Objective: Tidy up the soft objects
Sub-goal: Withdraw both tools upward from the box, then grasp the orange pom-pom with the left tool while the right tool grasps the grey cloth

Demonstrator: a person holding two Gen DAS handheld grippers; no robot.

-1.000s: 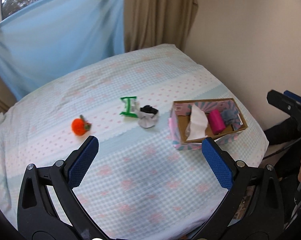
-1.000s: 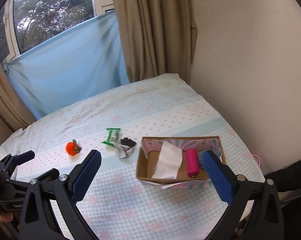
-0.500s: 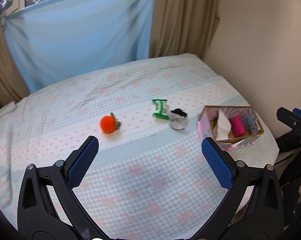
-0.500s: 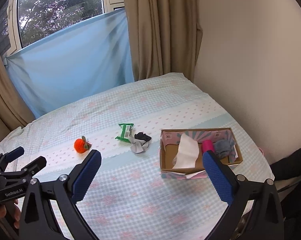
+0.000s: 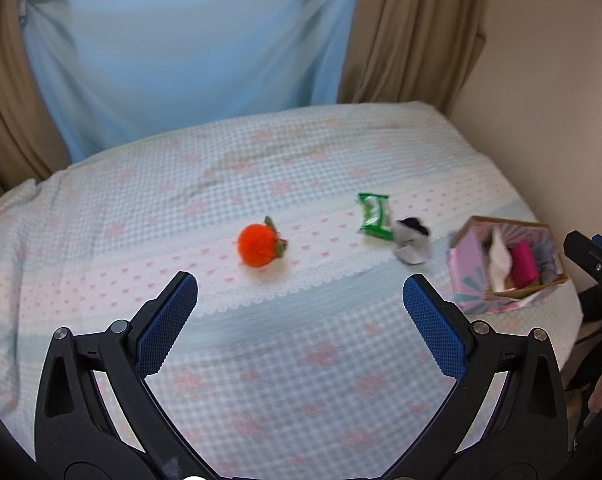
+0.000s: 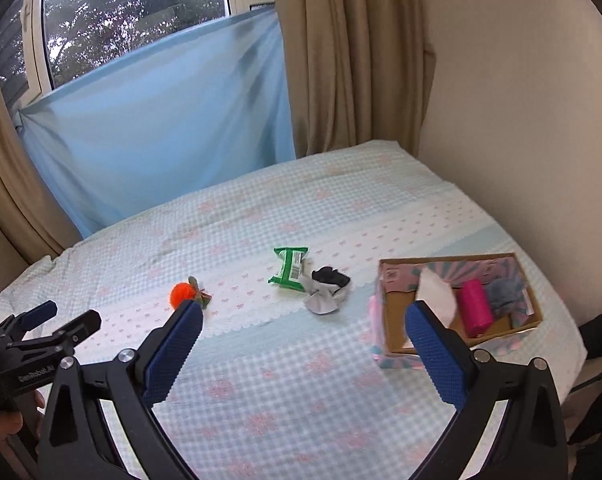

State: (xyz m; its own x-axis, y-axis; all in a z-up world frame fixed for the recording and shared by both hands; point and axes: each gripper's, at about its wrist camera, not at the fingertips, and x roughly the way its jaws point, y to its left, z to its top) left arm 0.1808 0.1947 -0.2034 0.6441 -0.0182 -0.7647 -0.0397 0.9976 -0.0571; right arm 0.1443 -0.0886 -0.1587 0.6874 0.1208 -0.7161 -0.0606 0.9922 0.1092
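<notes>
three soft things are lying loose on the checked bedspread (image 5: 285,360), ahead of both sets of jaws, while the cardboard box (image 6: 453,312) is already holding a white cloth (image 6: 435,294), a pink roll (image 6: 476,307) and a grey-blue bundle (image 6: 503,292) — so the sorting looks partly done. the left gripper (image 5: 301,300) is hanging above the bed with its jaws spread wide and nothing between them; the orange pompom fruit (image 5: 259,245) is sitting just beyond the gap, slightly toward the left jaw, which suggests it is being lined up as the next pick. the green packet (image 5: 375,216) and the grey-and-black sock (image 5: 411,240) are touching each other further out toward the right jaw, and the box is lying outside that jaw. the right gripper (image 6: 301,328) is also spread and empty, its right jaw overlapping the box's near corner.

compared with a second ago, the left view is swinging leftward — the pompom is now nearly centred where the box had been sitting beside the right jaw, and the box is sliding to the frame's edge.
</notes>
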